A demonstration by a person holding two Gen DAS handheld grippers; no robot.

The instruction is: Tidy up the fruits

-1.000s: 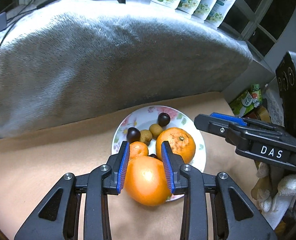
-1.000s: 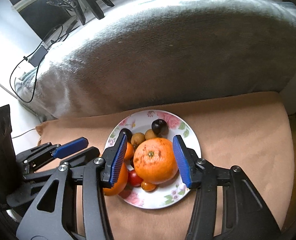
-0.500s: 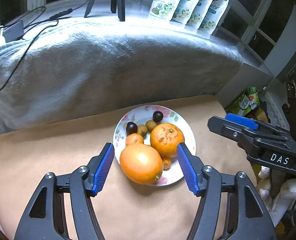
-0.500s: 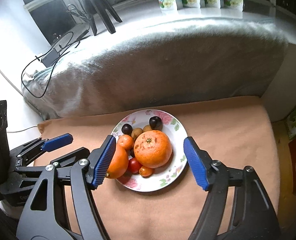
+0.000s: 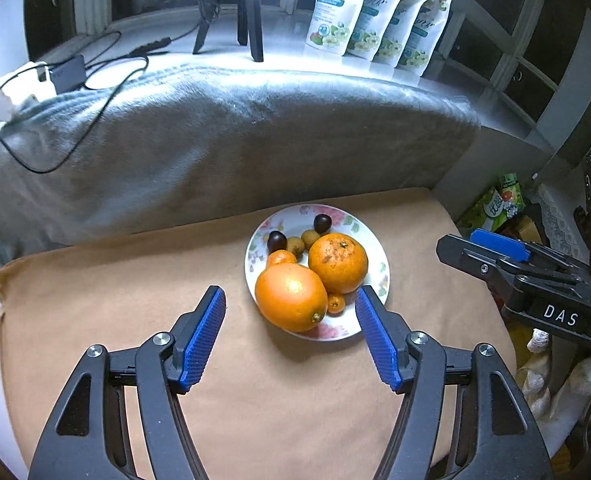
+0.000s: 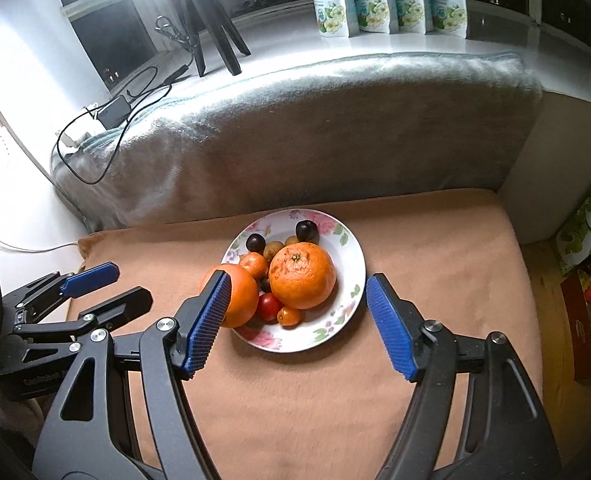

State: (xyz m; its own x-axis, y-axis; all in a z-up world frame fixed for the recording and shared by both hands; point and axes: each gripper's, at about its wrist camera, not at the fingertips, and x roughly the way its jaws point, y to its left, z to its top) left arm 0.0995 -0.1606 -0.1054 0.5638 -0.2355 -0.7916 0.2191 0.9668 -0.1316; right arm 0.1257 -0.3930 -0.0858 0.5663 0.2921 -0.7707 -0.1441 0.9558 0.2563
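Tan cushion (image 5: 135,320); plate (image 5: 351,222) beyond opening jaws

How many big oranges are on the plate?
2. One orange sits at the plate's near left edge, overhanging the rim. The other, rougher orange lies right of it, nearer the middle. The small fruits are not counted; none seems hidden.
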